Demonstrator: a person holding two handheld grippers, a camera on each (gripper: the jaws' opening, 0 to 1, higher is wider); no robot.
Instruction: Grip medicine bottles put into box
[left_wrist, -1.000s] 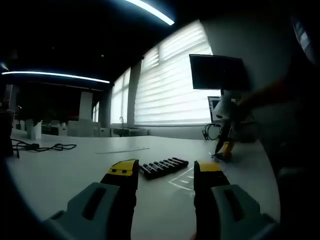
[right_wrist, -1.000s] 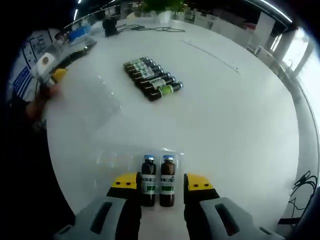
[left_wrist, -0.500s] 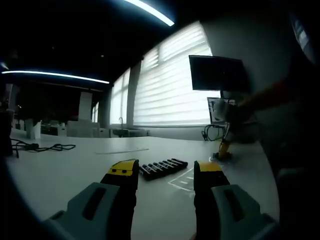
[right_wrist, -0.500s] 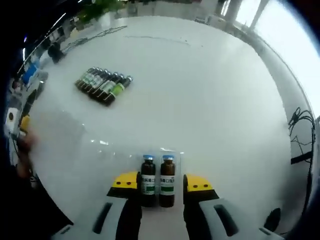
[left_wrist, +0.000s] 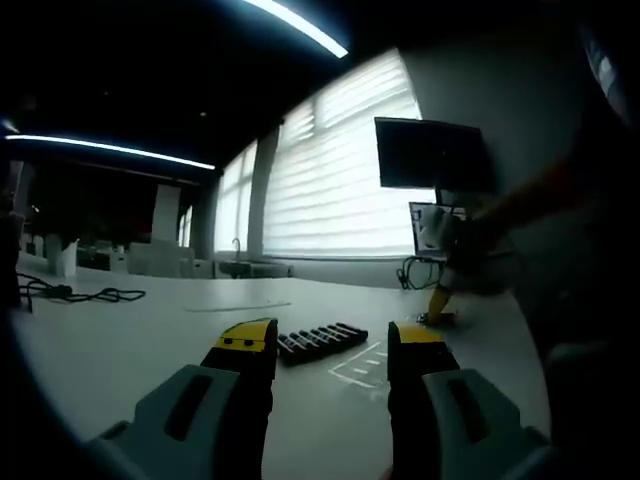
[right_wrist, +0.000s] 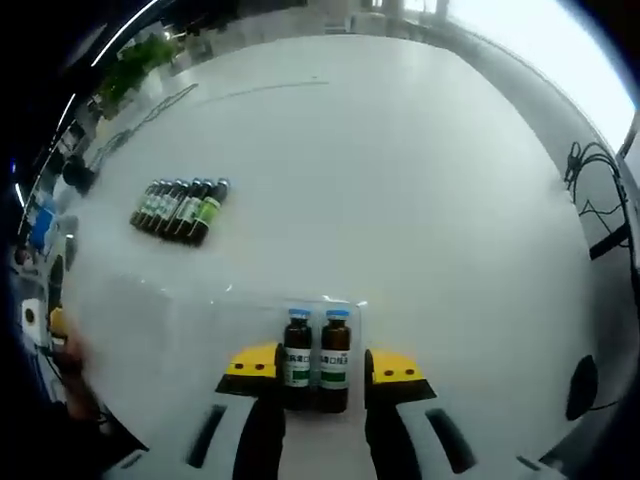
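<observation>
Right gripper view: the right gripper (right_wrist: 318, 372) is closed narrow on a pair of medicine bottles (right_wrist: 317, 360), brown glass with blue caps, standing side by side between the yellow-tipped jaws at 6 o'clock. The pair sits in a clear plastic tray (right_wrist: 340, 305), whose glinting edge shows just above the caps; whether this tray is the box the task means cannot be told. A row of further bottles (right_wrist: 180, 208) lies flat on the white table (right_wrist: 420, 180) at about 10 o'clock, well apart from the held pair. A cable (right_wrist: 590, 160) rests near the table edge at 3 o'clock.

In the left gripper view, the left gripper (left_wrist: 330, 345) stands with jaws wide and nothing between them, low over the table. The same row of bottles (left_wrist: 322, 339) lies just beyond the jaw tips at 12 o'clock, with taped markings (left_wrist: 362, 362) beside it at 1 o'clock. A dark monitor (left_wrist: 432, 153) stands at 2 o'clock.

Risks, in my judgement: two bottles share one grip, so uneven jaw pressure could let one slip or tilt during carriage. The tray is transparent and hard to read, so a misjudged edge could catch a bottle base on lowering. The lying bottles are round and could roll if nudged by the left jaws.
</observation>
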